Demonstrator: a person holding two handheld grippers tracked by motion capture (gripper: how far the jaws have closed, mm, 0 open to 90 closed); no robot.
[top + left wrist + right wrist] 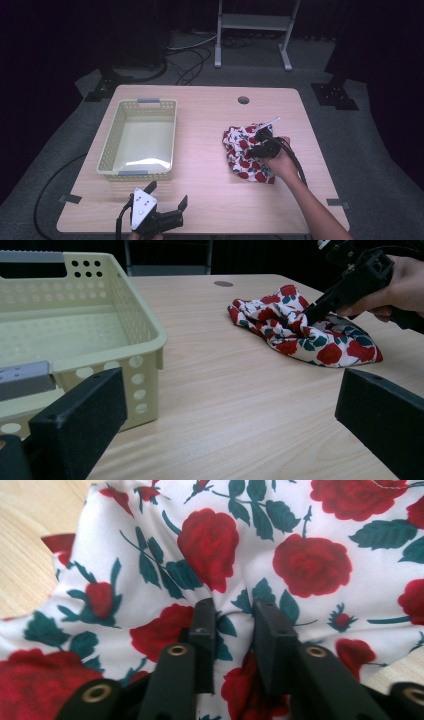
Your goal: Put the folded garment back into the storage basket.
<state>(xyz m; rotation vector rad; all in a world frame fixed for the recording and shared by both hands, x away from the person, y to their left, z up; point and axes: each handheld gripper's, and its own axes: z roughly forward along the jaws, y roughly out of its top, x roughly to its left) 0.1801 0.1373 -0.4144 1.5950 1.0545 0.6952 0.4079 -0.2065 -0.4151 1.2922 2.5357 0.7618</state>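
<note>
Right hand-held gripper (261, 134) is down on the rose-print cloth (245, 152), and its jaws are pinched tight on a raised fold of that fabric, which lies crumpled on the right half of the table (205, 150), well apart from the pale yellow basket (113, 140) standing on the left side. Left hand-held gripper (167, 194) hovers at the near edge of the table, just on the near side of the basket, jaws spread wide with nothing between them.
</note>
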